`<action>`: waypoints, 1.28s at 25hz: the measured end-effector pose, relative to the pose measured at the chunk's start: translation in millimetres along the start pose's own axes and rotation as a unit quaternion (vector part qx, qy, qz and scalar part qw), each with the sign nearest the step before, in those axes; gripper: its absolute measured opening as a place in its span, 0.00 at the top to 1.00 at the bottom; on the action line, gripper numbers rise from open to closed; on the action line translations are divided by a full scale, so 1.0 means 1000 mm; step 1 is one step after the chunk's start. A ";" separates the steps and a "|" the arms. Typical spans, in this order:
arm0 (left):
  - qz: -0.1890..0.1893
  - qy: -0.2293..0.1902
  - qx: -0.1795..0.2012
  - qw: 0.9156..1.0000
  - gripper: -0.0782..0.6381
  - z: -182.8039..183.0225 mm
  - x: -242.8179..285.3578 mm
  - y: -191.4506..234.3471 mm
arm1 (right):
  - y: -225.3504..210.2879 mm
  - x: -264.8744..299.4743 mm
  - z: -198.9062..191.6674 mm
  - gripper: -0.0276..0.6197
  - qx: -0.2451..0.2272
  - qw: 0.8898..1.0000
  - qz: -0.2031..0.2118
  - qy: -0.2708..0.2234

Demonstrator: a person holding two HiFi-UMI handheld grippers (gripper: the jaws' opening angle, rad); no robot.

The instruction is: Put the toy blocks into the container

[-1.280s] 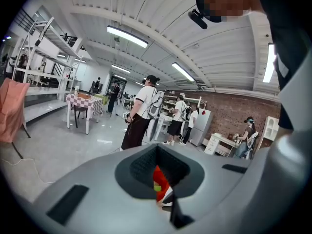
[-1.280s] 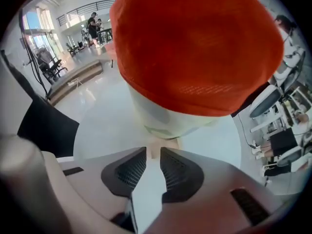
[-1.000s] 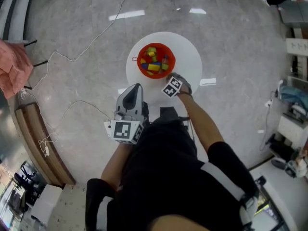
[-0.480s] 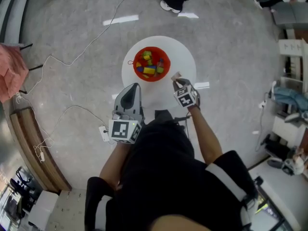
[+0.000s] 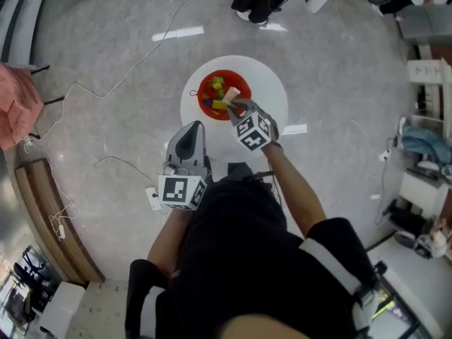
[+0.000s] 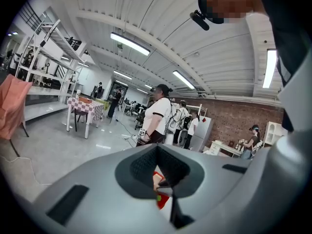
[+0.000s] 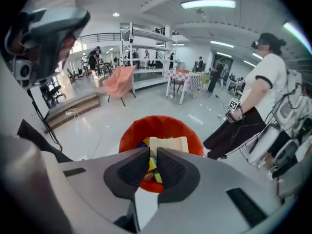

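- Keeping the left tool (image 5: 196, 127) back at the near edge of the worktop (image 5: 272, 90), where it was a second ago. Showing jaws narrowly parted, released, with nothing between them.
- Leaving the red container (image 5: 200, 96) in place toward the far side of the worktop, already heaped with coloured blocks (image 5: 217, 96).
- Clenching a pale block (image 7: 168, 144) by its lower end in the right tool (image 7: 151, 155). Hovering now over the container's near rim, having come across from the bare worktop to the right of it within the last second.
- Judging the pick-up done and the carry all but done, with only the release remaining for this block.
- Finding no loose block on the bare worktop in the head view, and so possibly handling the last one.
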State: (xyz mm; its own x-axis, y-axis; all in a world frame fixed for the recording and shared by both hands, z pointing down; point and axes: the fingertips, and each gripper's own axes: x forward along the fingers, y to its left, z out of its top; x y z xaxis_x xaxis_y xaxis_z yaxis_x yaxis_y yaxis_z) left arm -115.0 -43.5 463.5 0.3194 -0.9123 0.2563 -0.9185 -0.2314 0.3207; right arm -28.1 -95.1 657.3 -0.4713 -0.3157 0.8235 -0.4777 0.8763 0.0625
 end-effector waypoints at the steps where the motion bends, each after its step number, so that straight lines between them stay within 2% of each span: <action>1: 0.002 0.000 -0.001 1.000 0.90 0.000 -0.001 0.002 | 0.002 0.009 -0.005 0.89 0.000 1.000 0.004 0.020; 4: 0.011 0.001 -0.004 1.000 0.90 -0.003 -0.005 0.008 | 0.008 0.029 -0.021 0.89 -0.001 0.998 0.018 0.067; 8: 0.012 -0.004 -0.005 1.000 0.90 -0.002 -0.009 0.010 | 0.008 0.028 -0.024 0.89 0.006 0.998 0.014 0.066; 12: 0.005 -0.009 -0.003 1.000 0.90 0.000 -0.006 0.008 | -0.004 0.006 -0.006 0.89 0.022 0.999 -0.006 0.029; 16: -0.004 -0.015 0.000 1.000 0.90 0.007 -0.004 0.000 | -0.026 -0.046 0.038 0.89 0.063 0.996 -0.037 -0.057; 19: -0.008 -0.021 0.001 1.000 0.90 0.014 -0.004 -0.007 | -0.039 -0.091 0.065 0.90 0.114 0.983 -0.055 -0.133; 24: -0.016 -0.037 0.010 0.999 0.90 0.030 -0.006 -0.015 | -0.050 -0.160 0.093 0.96 0.157 0.954 -0.086 -0.241; 28: -0.022 -0.045 0.019 0.999 0.90 0.036 -0.012 -0.019 | -0.043 -0.199 0.101 0.96 0.168 0.936 -0.107 -0.291; 32: -0.022 -0.047 0.023 0.998 0.90 0.042 -0.017 -0.024 | -0.026 -0.222 0.099 0.96 0.173 0.923 -0.115 -0.325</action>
State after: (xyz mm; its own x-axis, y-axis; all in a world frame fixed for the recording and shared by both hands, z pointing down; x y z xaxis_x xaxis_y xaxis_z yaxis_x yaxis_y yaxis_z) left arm -108.1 -36.6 413.1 0.3389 -0.9280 0.1549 -0.9140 -0.2858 0.2879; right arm 15.4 -84.0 416.8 -0.6189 -0.7294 0.2917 -0.7758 0.6256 -0.0817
